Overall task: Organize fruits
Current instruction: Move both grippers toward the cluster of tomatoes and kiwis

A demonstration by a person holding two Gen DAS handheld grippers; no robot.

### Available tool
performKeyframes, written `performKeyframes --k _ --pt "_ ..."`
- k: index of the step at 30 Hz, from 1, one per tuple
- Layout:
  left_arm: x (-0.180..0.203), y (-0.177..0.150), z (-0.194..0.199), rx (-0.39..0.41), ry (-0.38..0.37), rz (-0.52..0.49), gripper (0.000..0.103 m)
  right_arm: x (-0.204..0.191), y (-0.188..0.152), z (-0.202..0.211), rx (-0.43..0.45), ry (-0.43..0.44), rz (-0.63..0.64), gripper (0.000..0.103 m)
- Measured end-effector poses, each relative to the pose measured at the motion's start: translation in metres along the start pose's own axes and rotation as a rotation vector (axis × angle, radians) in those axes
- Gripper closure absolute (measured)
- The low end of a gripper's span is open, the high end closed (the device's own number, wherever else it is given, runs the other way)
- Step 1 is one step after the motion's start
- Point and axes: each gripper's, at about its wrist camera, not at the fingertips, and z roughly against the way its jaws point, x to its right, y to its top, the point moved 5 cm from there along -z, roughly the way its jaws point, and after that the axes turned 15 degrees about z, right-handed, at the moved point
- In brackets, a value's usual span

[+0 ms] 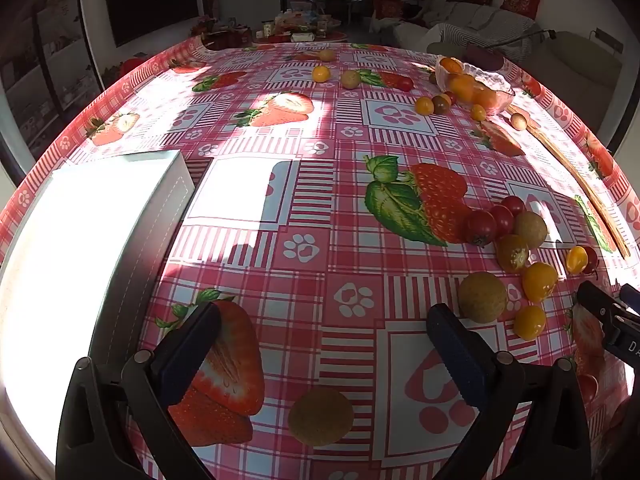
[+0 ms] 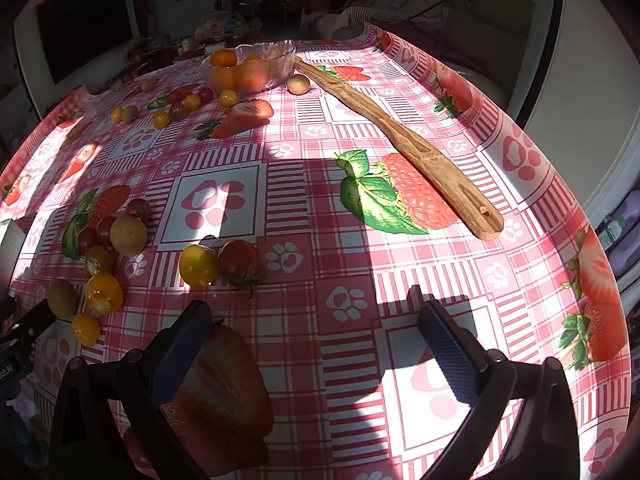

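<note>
My left gripper (image 1: 324,324) is open and empty above the strawberry-print tablecloth; a tan longan (image 1: 321,417) lies between its fingers, close to the camera. Another longan (image 1: 482,297) sits just right of its right finger. A cluster of red and yellow cherry tomatoes (image 1: 502,220) and longans lies to the right; it also shows in the right wrist view (image 2: 104,248). My right gripper (image 2: 316,320) is open and empty. A yellow tomato (image 2: 197,265) and a red tomato (image 2: 239,261) lie just ahead of its left finger. A glass bowl (image 2: 256,66) with oranges stands far back.
A long wooden spatula (image 2: 400,140) lies diagonally from the bowl toward the right edge. A white box (image 1: 80,240) stands at the left of the table. More tomatoes and longans (image 1: 430,105) lie scattered near the bowl (image 1: 476,88). The table edge curves close on the right.
</note>
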Motion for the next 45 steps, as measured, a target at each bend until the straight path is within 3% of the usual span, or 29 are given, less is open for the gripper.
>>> performKeyframes --k 28,39,45 --pt "0.000 0.000 0.000 0.000 0.000 -0.002 0.000 0.000 -0.001 0.000 -0.021 0.014 -0.011 0.000" --pt "-0.001 -0.002 0.003 -0.018 0.004 -0.015 0.000 -0.006 -0.013 0.035 0.019 0.065 0.017 0.000" --pt "-0.002 -0.015 0.024 -0.012 -0.008 -0.062 0.000 -0.018 -0.019 0.052 0.039 0.103 0.050 0.000"
